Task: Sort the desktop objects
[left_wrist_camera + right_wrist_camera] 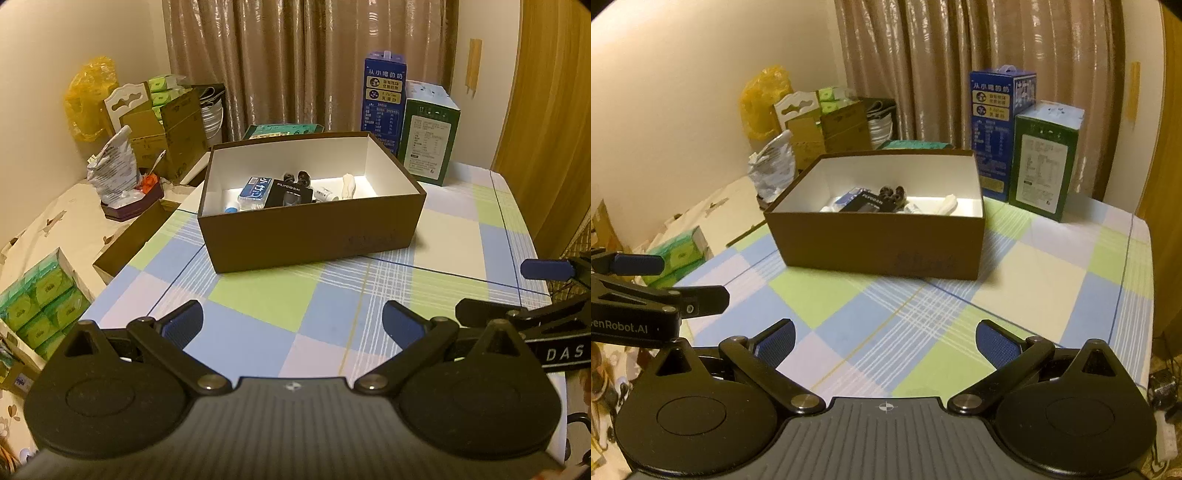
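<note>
Both tools hover low over the checked tablecloth (258, 295): left gripper (291, 325) spread wide, nothing held; right gripper (884, 343) likewise gaping and bare. Ahead, the brown box (314, 232) holds the sorted bits, black pack (288, 194) included. Best approach from above, clearing the near wall.

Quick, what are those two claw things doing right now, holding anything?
Left gripper: open, holding nothing, over the table.
Right gripper: open, holding nothing, facing the box.
</note>
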`<state>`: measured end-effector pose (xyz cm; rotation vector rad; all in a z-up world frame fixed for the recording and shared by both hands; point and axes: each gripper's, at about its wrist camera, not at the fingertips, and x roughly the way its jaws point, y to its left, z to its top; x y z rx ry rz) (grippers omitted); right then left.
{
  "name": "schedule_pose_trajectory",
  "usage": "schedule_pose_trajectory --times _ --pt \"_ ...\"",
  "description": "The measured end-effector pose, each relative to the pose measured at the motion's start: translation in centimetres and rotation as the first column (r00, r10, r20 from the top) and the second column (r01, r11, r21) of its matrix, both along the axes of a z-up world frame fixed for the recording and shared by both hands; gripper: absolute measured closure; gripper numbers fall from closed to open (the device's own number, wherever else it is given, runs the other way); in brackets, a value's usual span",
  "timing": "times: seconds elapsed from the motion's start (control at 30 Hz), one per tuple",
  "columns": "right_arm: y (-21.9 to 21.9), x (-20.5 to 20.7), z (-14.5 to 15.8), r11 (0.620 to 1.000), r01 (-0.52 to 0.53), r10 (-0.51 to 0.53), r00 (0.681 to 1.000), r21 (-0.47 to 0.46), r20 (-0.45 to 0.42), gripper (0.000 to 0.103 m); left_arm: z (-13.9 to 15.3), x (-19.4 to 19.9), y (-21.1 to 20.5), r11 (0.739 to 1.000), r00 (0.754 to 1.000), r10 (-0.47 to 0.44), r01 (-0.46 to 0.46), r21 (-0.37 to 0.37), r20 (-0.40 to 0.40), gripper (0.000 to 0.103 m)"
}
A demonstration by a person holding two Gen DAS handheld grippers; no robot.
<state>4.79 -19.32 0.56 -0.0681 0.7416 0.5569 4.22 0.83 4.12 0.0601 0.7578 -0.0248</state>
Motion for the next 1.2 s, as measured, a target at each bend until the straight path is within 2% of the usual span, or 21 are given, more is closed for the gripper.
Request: schedule_pose_trajectory --times 0.7,1.2 --pt "-0.7 -1.7 -0.4 0.999 -0.033 0.033 0.999 0.000 -0.006 0.002 -0.8 -2.2 -1.0 0.999 0.999 0.036 -0.035 0.033 -0.036 0.001" --pt "-0.4 -2.5 -0.4 0.999 -0.050 0.050 0.999 -0.009 0.003 0.002 -1.0 -3.1 -1.2 0.998 0.999 0.034 -0.033 0.047 -0.027 0.001"
